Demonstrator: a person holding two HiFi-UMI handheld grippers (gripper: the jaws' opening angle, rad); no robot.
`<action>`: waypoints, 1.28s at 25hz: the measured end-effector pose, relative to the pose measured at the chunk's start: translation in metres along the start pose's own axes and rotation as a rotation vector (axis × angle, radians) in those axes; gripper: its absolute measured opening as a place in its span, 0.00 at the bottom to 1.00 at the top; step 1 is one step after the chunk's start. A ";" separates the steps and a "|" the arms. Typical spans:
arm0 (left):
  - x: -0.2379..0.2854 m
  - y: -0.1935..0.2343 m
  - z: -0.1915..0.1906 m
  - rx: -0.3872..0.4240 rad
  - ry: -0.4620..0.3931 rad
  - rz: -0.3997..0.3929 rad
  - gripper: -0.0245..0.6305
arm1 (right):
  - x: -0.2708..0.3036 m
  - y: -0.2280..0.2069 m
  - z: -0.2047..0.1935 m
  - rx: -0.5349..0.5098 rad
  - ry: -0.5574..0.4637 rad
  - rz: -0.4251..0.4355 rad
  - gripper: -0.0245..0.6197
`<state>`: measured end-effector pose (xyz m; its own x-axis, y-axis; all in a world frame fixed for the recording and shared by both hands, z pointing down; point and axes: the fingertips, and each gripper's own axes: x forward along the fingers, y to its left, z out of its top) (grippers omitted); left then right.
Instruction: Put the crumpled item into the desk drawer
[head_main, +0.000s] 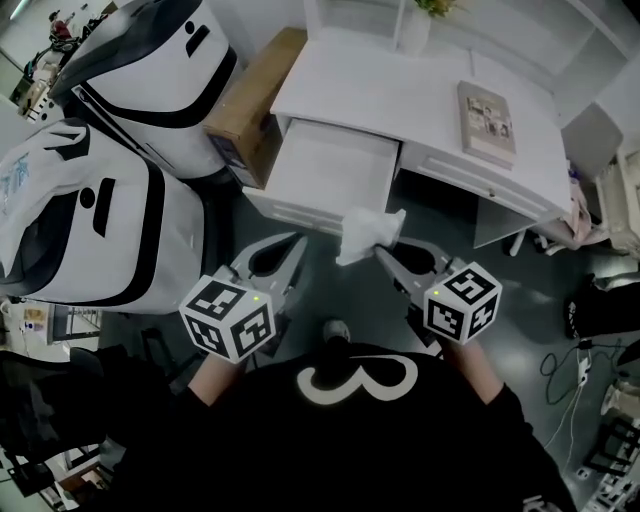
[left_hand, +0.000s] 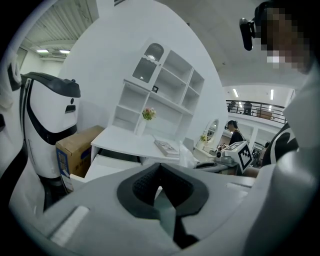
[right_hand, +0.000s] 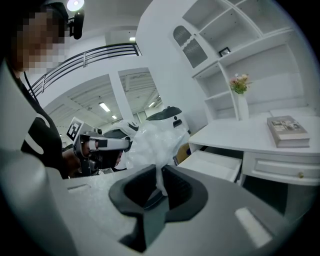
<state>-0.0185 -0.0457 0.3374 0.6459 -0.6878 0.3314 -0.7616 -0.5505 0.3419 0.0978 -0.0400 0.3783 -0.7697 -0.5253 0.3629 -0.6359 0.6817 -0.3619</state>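
The crumpled item (head_main: 368, 235) is a wad of thin white plastic. My right gripper (head_main: 385, 252) is shut on its lower end and holds it in the air just in front of the open desk drawer (head_main: 330, 165). In the right gripper view the wad (right_hand: 155, 142) rises from between the pads (right_hand: 172, 182), with the drawer (right_hand: 212, 165) off to the right. My left gripper (head_main: 298, 243) is level with it on the left, shut with nothing in it. In the left gripper view its pads (left_hand: 145, 182) meet at the tip, and the drawer (left_hand: 107, 167) lies ahead.
The white desk (head_main: 400, 90) carries a book (head_main: 486, 122) and a vase (head_main: 415, 25), with shelves behind. A cardboard box (head_main: 255, 100) stands left of the drawer. Two large white-and-black machines (head_main: 95, 220) fill the left side. Cables lie on the floor at the right (head_main: 580, 370).
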 end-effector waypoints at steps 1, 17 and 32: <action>0.003 0.002 0.001 -0.002 0.001 0.002 0.05 | 0.002 -0.004 0.001 0.000 0.006 0.000 0.12; 0.030 0.031 0.009 0.000 0.017 0.004 0.05 | 0.032 -0.029 0.021 -0.039 0.022 -0.001 0.12; 0.104 0.128 0.032 -0.043 0.109 -0.044 0.05 | 0.129 -0.100 0.042 0.039 0.103 -0.063 0.12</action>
<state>-0.0503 -0.2030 0.3874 0.6826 -0.6064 0.4078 -0.7307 -0.5566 0.3954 0.0602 -0.1975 0.4255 -0.7197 -0.5097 0.4714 -0.6858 0.6280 -0.3679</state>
